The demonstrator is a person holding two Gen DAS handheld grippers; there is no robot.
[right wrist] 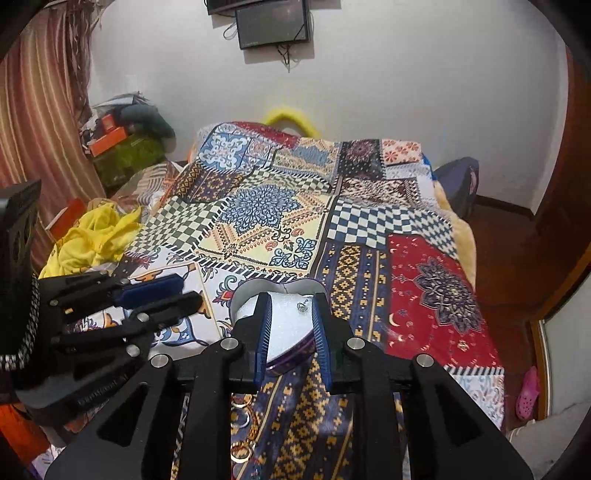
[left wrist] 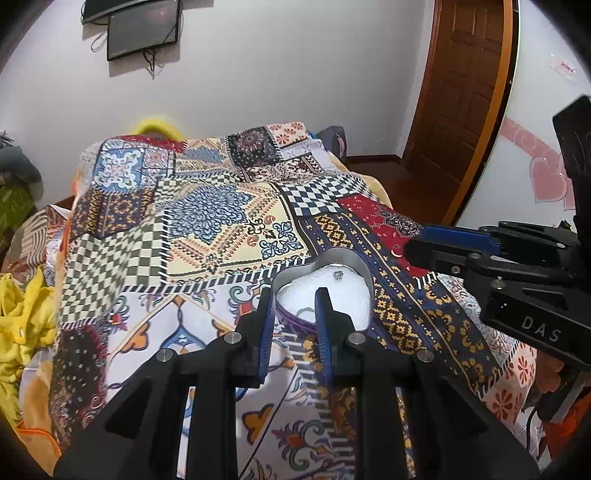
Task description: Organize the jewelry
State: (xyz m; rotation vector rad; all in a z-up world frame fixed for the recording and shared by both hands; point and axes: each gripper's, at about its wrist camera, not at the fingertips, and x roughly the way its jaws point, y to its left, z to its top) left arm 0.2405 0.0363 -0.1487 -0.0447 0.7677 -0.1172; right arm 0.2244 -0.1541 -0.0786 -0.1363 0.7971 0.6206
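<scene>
I see a patchwork bedspread [left wrist: 207, 221] of blue florals, green-and-white checks, a red panel on the right and navy with gold diamonds nearer me; the heart-shaped tin [left wrist: 325, 291] is silver with white lining and what looks like a purple outer wall; yellow cloth [right wrist: 92, 236] lies left.

Home bedroom: bed under patchwork quilt [right wrist: 295, 221], wall TV [right wrist: 273, 22], wooden door [left wrist: 461, 92].

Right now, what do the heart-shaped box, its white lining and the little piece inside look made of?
Heart-shaped box: looks like thin metal tin; smooth grey satin wall, purple printed outside. White lining: probably foam; matte, grainy surface. Small jewelry piece: silvery, sparkling, perhaps metal with a stone, but too small to be sure.
</scene>
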